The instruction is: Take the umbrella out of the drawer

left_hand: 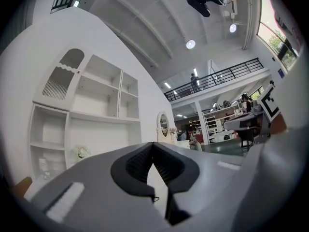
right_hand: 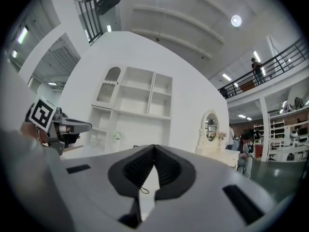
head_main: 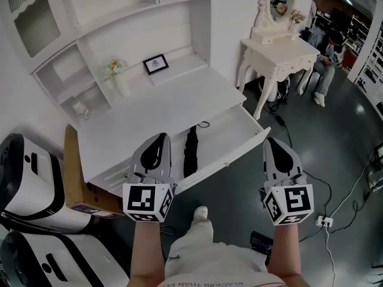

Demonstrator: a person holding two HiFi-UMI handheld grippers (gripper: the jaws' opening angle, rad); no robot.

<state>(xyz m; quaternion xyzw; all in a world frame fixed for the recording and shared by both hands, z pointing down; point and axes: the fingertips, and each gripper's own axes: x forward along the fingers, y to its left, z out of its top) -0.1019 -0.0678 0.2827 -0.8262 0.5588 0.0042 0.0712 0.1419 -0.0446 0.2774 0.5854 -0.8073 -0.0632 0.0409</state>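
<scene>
So, fingers (left_hand: 137, 166) pressed together on both the left gripper (head_main: 159, 137) and right gripper (head_main: 274, 142), nothing between them. Meanwhile the umbrella (head_main: 191, 151) lies in the open drawer (head_main: 239, 121), just right of the left gripper. Going in closed would probably just shove it or bump the drawer front.

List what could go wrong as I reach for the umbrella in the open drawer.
1. Both the left claw and the right claw are shut. Unless one opens first, it would likely just shove the umbrella along.
2. The umbrella lies low behind the front wall of the drawer, so a claw coming in level may knock that wall instead.
</scene>
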